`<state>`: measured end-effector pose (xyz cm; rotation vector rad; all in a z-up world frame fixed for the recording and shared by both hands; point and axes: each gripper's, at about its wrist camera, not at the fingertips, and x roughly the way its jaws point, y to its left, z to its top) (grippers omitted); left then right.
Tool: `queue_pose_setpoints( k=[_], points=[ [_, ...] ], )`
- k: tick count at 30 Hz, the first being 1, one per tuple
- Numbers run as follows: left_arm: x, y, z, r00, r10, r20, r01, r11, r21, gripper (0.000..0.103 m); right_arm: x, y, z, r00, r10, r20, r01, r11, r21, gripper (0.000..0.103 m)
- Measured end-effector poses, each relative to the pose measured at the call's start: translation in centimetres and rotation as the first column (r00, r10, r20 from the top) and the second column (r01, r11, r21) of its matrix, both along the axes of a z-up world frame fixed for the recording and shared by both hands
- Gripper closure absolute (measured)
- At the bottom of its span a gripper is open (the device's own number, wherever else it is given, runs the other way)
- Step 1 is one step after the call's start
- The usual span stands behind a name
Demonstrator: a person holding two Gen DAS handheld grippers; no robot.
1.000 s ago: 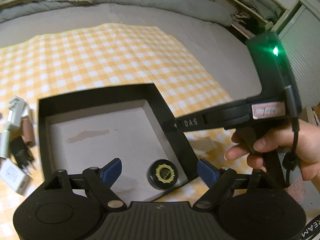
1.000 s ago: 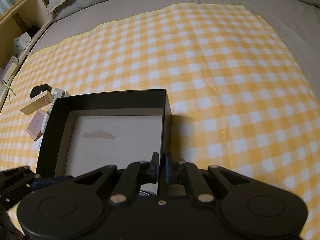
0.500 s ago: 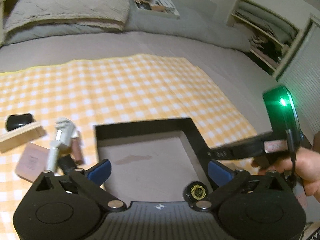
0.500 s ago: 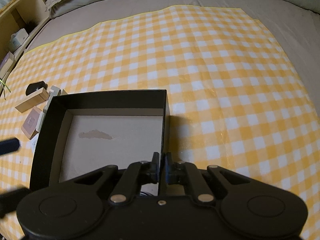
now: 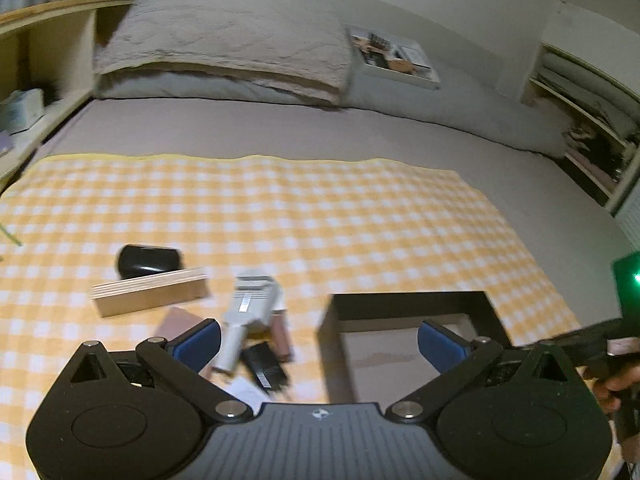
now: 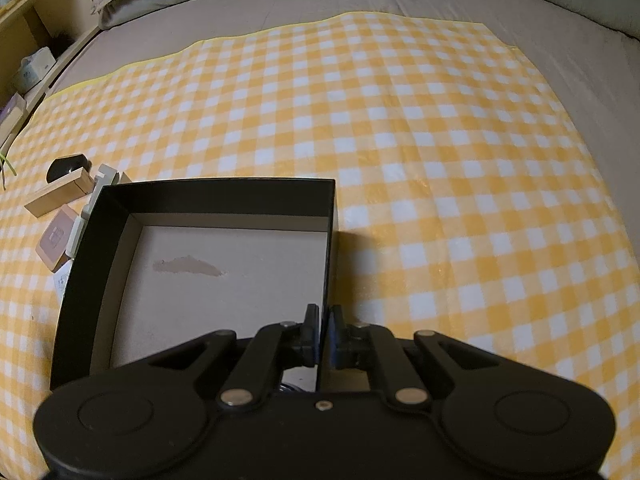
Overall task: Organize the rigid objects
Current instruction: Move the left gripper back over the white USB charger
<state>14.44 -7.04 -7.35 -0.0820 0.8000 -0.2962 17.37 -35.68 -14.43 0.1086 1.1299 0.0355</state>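
The left wrist view looks forward and moderately downward past the left claw (image 5: 318,342), taking in the checked cloth (image 5: 280,208), the pillow (image 5: 224,40) at the far end of the bed and shelves at both sides. The right wrist view sits close above the black box (image 6: 216,192), tilted steeply down over the right claw (image 6: 323,330). Both views share the box, the cloth and the wooden block (image 5: 150,294) with the clutter left of the box.
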Motion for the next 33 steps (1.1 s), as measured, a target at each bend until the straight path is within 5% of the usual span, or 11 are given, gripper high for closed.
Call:
queue_pose_setpoints(
  k=[9, 12, 17, 27, 31, 33],
  points=[
    [1.6, 3.4, -1.7, 0.997, 0.075, 0.019, -0.077, 0.988, 0.137, 0.000, 0.0, -0.1, 0.1, 1.000, 0.004, -0.001, -0.004, 1.000, -0.003, 0.098],
    [1.8, 3.3, -3.0, 1.000, -0.027, 0.004, 0.025, 0.970, 0.241, 0.000, 0.0, -0.1, 0.3, 1.000, 0.008, -0.003, -0.008, 1.000, -0.007, 0.098],
    [2.0, 2.3, -5.5, 0.985, -0.160, -0.058, 0.170, 0.905, 0.390, 0.000, -0.1, -0.2, -0.3, 1.000, 0.022, -0.006, -0.022, 1.000, -0.020, 0.097],
    [3.0, 1.4, -8.5, 0.927, -0.298, -0.226, 0.363, 0.865, 0.346, 0.002, 0.0, -0.3, -0.3, 1.000, 0.028, -0.008, -0.028, 0.999, -0.022, 0.095],
    [3.5, 0.7, -9.3, 0.921, -0.313, -0.230, 0.381, 0.846, 0.373, 0.024, -0.1, -0.3, -0.2, 0.999, 0.033, -0.009, -0.033, 0.999, -0.022, 0.093],
    [3.6, 0.6, -9.7, 0.916, -0.322, -0.238, 0.393, 0.836, 0.382, 0.027, 0.0, -0.2, -0.2, 0.999, 0.033, -0.009, -0.033, 0.999, -0.024, 0.092]
  ],
)
